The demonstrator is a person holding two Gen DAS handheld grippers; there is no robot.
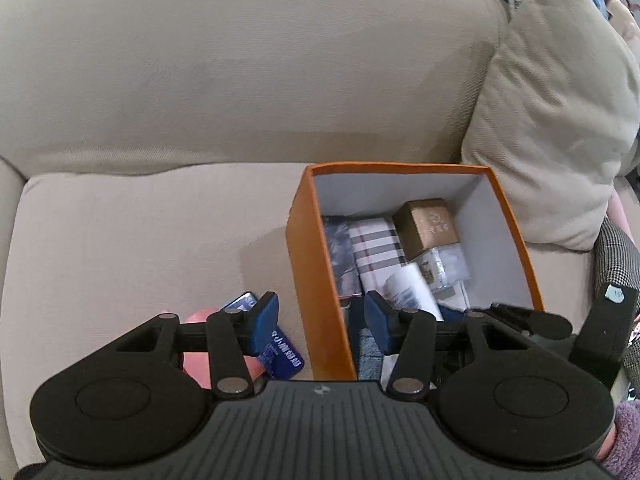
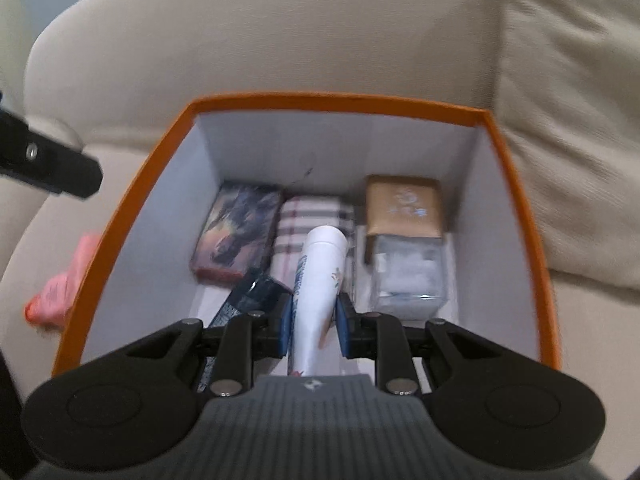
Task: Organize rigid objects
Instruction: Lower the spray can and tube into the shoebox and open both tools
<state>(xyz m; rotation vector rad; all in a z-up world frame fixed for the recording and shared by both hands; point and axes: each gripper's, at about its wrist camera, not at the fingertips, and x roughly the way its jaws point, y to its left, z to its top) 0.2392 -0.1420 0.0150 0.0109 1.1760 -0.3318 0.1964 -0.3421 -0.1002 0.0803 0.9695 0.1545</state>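
Note:
An orange box (image 1: 310,248) with white inner walls stands on a beige sofa seat. In it lie a gold carton (image 1: 426,226), a striped carton (image 1: 376,248), a dark printed carton (image 2: 236,236), a clear case (image 2: 408,276) and a dark blue tube (image 2: 250,300). My right gripper (image 2: 315,324) is over the box's near end, shut on a white tube (image 2: 320,268) that points into the box. My left gripper (image 1: 320,320) is open with nothing held; its blue pads (image 1: 266,318) appear on either side of the box's left wall. A blue packet (image 1: 282,354) and a pink packet (image 1: 198,344) lie on the seat left of the box.
The sofa backrest (image 1: 240,72) rises behind the box, and a beige cushion (image 1: 560,140) leans at its right. Checked fabric (image 1: 616,256) and a fuzzy purple sleeve (image 1: 624,436) show at the right edge. The seat (image 1: 120,232) lies bare left of the box.

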